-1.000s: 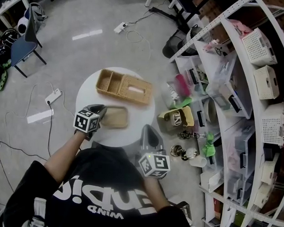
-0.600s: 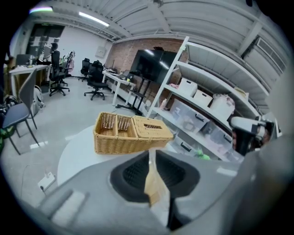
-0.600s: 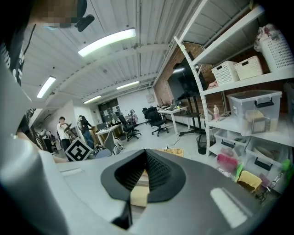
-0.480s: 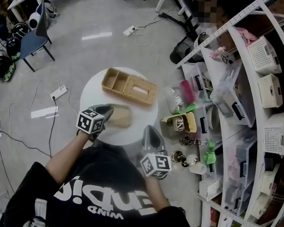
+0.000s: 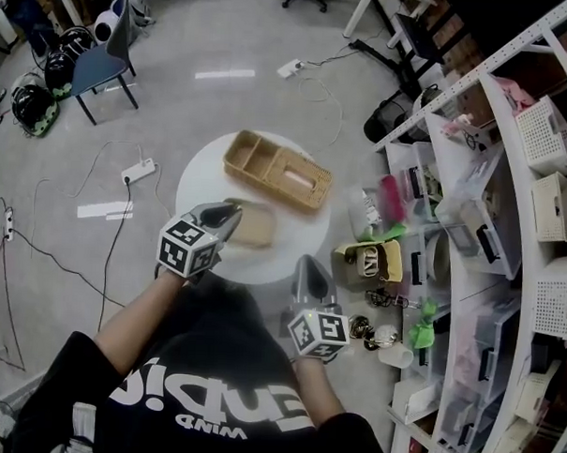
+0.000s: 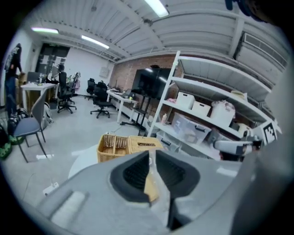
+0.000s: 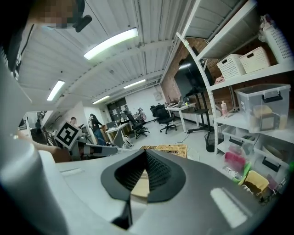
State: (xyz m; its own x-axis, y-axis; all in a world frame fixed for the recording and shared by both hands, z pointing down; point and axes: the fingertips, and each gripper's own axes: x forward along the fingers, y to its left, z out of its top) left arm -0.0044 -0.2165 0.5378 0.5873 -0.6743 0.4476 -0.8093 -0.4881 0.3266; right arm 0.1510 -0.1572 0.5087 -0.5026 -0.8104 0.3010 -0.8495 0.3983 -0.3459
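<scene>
Grippers at a table [image 5: 204, 175]
Basket [image 5: 277, 170] behind lid [image 5: 258, 227]; left gripper [image 5: 228, 214] jaws together at lid's edge; right gripper [image 5: 306, 267] closed, empty.

Head view: left gripper [image 5: 233, 211] covers the near end of the tan lid [image 5: 257, 226]; contact there not readable.
Left gripper view: only a tan sliver shows in the narrow slit between the jaws. Pinched or lying beyond them, cannot tell.
Right gripper [image 7: 146, 157] view: tan patch behind the meeting jaws, not identifiable.
Person [image 5: 210, 396] cut off by the head view's lower edge.
</scene>
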